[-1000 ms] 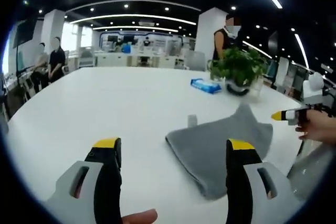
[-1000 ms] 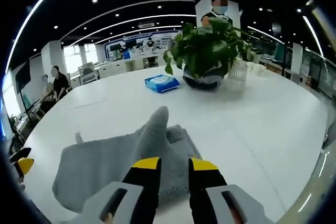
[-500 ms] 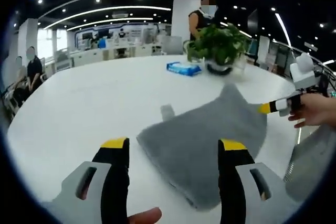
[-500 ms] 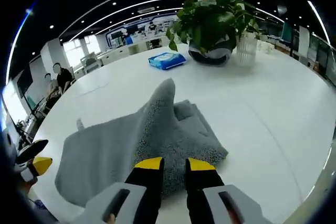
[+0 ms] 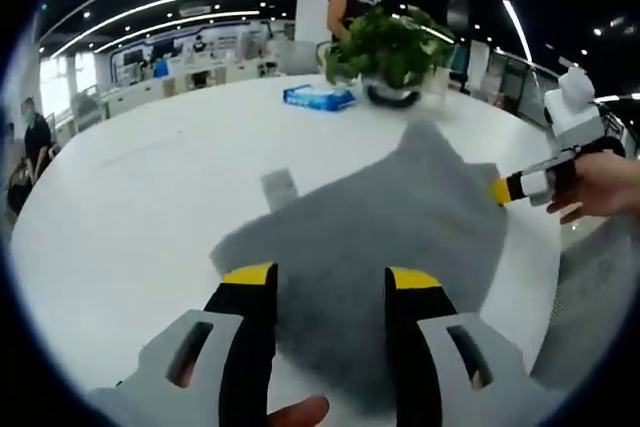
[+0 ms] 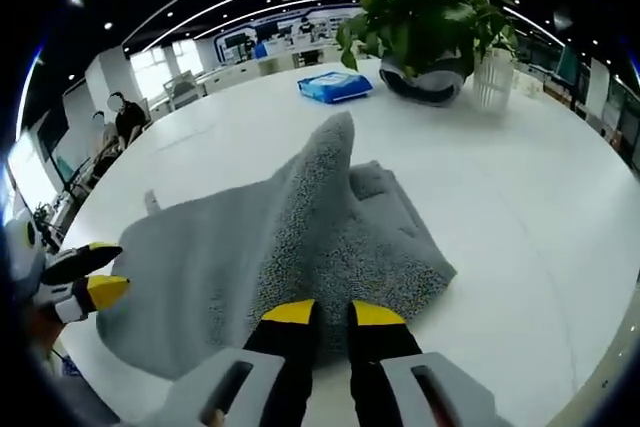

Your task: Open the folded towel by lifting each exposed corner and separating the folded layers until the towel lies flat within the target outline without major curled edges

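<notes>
Two yellow-tipped fingers (image 5: 250,282) of the left gripper (image 5: 325,282) stand parted in the left gripper view, with nothing between them, poised over the near edge of the grey towel (image 5: 380,222). The towel spreads across the white table (image 5: 130,197), one corner raised in a peak toward the far side. A small tag (image 5: 279,188) sticks out from its far left edge. At the right, a hand (image 5: 598,187) holds the right gripper (image 5: 512,188), whose yellow tips meet the towel's right edge. Beyond lie a blue packet (image 5: 318,98), its print too small to read, and a potted plant (image 5: 388,47), with a person standing behind it.

From the right gripper view, the right gripper (image 6: 331,315) has its fingers (image 6: 290,315) drawn nearly together on the towel's (image 6: 220,257) near edge, pinching the cloth, which rises from them in a ridge to a tall peak. Folded layers lie to the right of the ridge. The left gripper (image 6: 100,272) shows at the left edge, jaws apart beside the towel. The room is an open office with ceiling light strips and people seated far left.
</notes>
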A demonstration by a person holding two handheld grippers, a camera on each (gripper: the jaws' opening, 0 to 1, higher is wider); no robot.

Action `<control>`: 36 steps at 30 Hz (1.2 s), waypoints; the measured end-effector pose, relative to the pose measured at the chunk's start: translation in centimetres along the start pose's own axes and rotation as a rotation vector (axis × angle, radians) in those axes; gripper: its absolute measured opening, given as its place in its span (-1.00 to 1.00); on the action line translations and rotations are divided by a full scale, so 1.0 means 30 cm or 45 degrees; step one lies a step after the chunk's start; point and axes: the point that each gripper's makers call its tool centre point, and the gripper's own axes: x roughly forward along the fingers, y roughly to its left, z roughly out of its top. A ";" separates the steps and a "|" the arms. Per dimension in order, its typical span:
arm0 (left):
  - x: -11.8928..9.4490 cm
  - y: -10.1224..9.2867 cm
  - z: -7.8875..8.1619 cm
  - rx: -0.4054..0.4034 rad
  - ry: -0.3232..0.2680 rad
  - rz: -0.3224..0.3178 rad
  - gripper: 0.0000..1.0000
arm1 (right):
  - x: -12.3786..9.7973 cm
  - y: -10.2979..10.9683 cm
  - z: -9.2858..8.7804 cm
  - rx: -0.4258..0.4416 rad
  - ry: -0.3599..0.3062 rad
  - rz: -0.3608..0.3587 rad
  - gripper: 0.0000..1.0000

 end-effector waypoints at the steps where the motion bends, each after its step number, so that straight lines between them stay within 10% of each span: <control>1: 0.003 0.003 -0.010 0.009 0.013 0.005 -0.24 | 0.001 -0.001 0.000 -0.016 -0.001 -0.005 -0.86; 14: -0.005 0.000 -0.033 -0.022 -0.047 0.028 -0.25 | 0.014 0.023 -0.002 -0.403 -0.022 0.019 -0.89; 27: -0.047 -0.028 -0.074 -0.042 0.057 0.011 -0.28 | 0.038 0.030 0.008 -0.619 0.258 0.208 -0.91; 36: -0.105 -0.065 -0.122 -0.063 0.107 0.012 -0.30 | 0.055 0.050 0.019 -0.760 0.297 0.253 -0.91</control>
